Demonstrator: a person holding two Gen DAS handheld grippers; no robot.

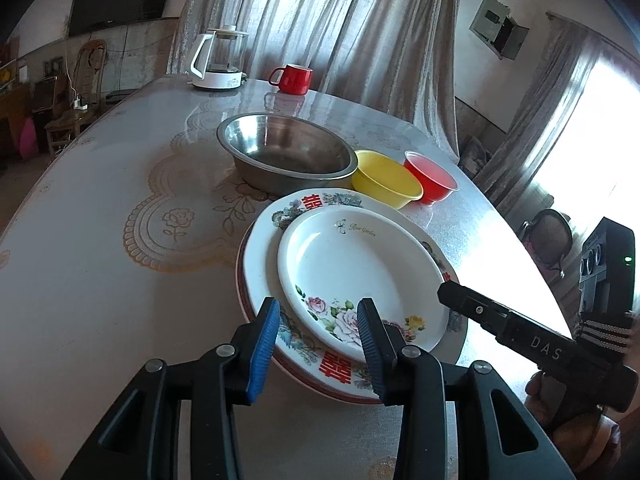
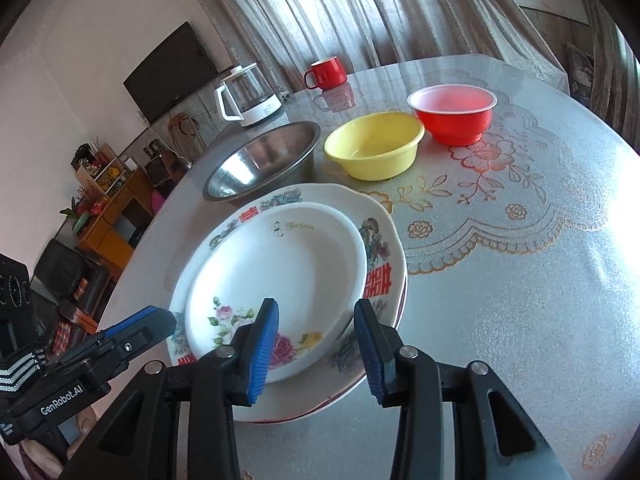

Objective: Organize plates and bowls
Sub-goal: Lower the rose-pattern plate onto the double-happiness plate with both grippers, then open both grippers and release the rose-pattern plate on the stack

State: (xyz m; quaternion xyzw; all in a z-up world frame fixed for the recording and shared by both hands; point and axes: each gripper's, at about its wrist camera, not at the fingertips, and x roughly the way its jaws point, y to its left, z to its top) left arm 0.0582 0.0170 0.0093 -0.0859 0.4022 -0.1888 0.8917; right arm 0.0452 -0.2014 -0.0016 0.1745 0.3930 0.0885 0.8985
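Note:
A white rose-patterned plate (image 1: 356, 264) (image 2: 280, 276) lies on top of a larger plate with red characters (image 1: 260, 264) (image 2: 380, 240), which rests on another plate beneath. Behind them stand a steel bowl (image 1: 286, 152) (image 2: 264, 160), a yellow bowl (image 1: 386, 180) (image 2: 374, 144) and a red bowl (image 1: 430, 176) (image 2: 454, 112). My left gripper (image 1: 320, 344) is open and empty over the near left rim of the stack; it also shows in the right wrist view (image 2: 152, 320). My right gripper (image 2: 316, 348) is open and empty over the near right rim; it also shows in the left wrist view (image 1: 452, 292).
A glass kettle (image 1: 218, 60) (image 2: 248, 96) and a red mug (image 1: 292, 78) (image 2: 326, 72) stand at the far side of the round table (image 1: 100, 260) (image 2: 520, 280). Curtains hang behind. The table edge curves close on the right in the left wrist view.

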